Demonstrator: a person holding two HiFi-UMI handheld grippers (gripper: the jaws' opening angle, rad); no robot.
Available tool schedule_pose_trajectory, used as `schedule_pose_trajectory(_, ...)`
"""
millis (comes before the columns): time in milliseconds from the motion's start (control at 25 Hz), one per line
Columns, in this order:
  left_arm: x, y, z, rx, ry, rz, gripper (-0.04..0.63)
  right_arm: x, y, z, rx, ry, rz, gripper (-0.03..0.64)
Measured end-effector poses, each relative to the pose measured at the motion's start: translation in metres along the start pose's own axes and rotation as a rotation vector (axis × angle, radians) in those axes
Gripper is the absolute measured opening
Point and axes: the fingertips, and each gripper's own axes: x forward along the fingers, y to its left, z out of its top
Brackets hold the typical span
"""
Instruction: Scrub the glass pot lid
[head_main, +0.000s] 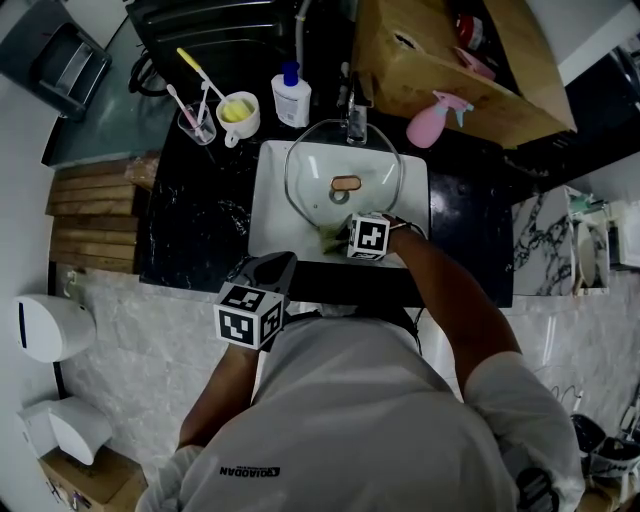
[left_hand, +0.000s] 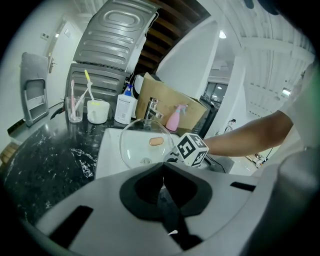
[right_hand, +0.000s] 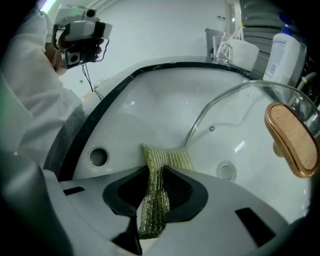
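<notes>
Closest in, the left gripper (left_hand: 162, 175) hangs above the counter edge, jaws pressed together on nothing. Right gripper (right_hand: 152, 187) pinches a green scouring pad (right_hand: 167, 159), which seems to touch the near rim of the glass pot lid (right_hand: 235, 115) lying knob-up in the sink (right_hand: 150, 105). I judge this the scrubbing step; next, the pad needs firm sweeps across the glass.

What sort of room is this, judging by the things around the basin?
Probably a bathroom or washroom: a white washbasin is set in a black stone counter, toothbrushes stand in a glass on it, and a pump bottle stands beside the tap.
</notes>
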Motion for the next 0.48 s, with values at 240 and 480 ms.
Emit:
schedule_pose_trajectory(240,-0.003,-0.003,-0.002,0.002,0.004,-0.006,0.015,-0.002,0.007,0.006,0.048,-0.037,0.05,0.107)
schedule_pose_trajectory(480,-0.006,-0.007,-0.001,0.017,0.001,-0.026,0.015,-0.011,0.005,0.009,0.068,-0.059,0.011,0.103)
